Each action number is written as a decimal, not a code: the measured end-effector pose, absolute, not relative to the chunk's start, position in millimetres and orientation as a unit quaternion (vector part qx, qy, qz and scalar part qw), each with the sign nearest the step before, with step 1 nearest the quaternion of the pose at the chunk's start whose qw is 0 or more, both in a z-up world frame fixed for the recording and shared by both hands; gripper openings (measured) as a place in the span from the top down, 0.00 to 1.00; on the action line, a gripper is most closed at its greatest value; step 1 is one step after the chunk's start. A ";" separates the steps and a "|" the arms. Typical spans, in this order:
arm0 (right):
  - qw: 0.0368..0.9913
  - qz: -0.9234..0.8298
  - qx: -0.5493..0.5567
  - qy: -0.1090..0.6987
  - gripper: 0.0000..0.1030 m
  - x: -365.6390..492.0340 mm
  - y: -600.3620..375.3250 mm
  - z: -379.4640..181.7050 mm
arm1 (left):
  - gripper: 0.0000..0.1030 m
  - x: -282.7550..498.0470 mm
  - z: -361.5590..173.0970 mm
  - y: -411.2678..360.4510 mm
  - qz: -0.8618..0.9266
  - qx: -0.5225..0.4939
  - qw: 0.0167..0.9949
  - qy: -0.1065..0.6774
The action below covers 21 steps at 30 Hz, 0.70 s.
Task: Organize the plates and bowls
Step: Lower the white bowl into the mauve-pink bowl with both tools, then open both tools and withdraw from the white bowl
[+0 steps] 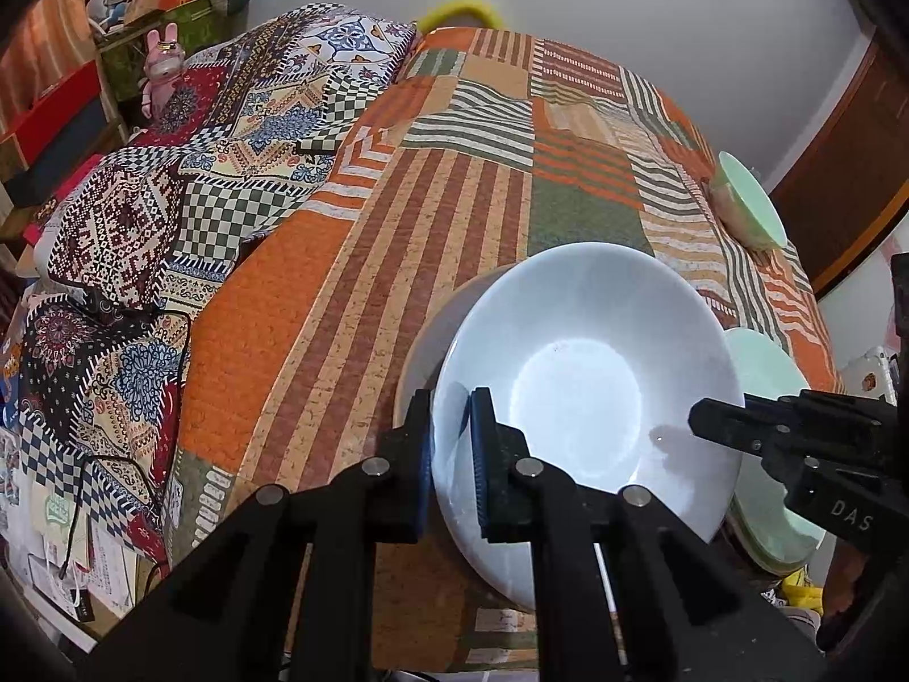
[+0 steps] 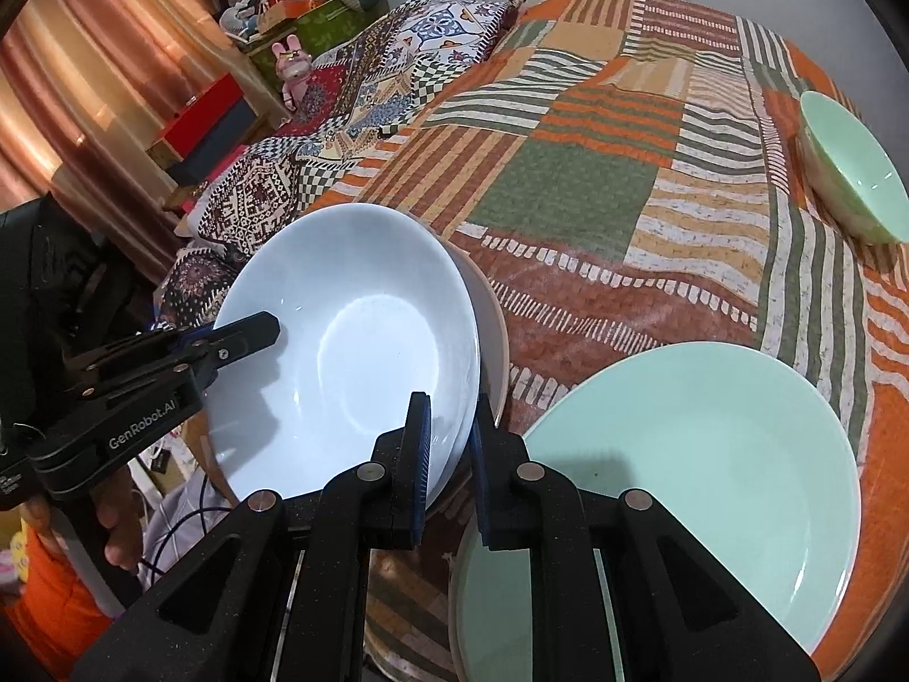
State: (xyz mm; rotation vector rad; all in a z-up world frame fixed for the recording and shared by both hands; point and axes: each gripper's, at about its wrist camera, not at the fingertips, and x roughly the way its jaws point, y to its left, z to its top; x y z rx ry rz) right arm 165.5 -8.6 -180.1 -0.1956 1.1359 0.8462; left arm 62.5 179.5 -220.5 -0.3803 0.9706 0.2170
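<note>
White bowl (image 1: 585, 375), rigid, glossy and breakable, clamped at its rim: left gripper (image 1: 451, 454) at seven o'clock, right gripper (image 2: 451, 454) at four.

The beige dish (image 2: 493, 318) under the white bowl (image 2: 346, 352) shows only a sliver of rim. The green plate (image 1: 767, 375) lies mostly hidden behind the right gripper (image 1: 717, 423) in the left view, and the far green bowl (image 2: 852, 165) is cut by the right edge.

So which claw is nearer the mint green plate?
Right. The right claw grips the white bowl's rim beside the mint green plate; the left claw grips the opposite rim.
</note>
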 end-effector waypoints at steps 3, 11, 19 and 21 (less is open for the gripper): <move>0.767 0.376 -0.105 0.510 0.88 163.9 -12.6 -174.5 | 0.92 64.1 -222.7 179.1 0.111 -0.175 0.861 0.464; 0.766 0.374 -0.108 0.512 0.87 167.6 -20.0 -175.1 | 0.90 64.0 -219.0 172.8 0.109 -0.158 0.858 0.476; 0.788 0.372 -0.111 0.478 0.65 162.0 -29.5 -157.2 | 0.62 61.6 -202.4 168.3 0.117 -0.150 0.860 0.474; 0.797 0.368 -0.112 0.466 0.63 162.1 -35.2 -149.9 | 0.58 58.4 -188.2 163.8 0.118 -0.137 0.873 0.453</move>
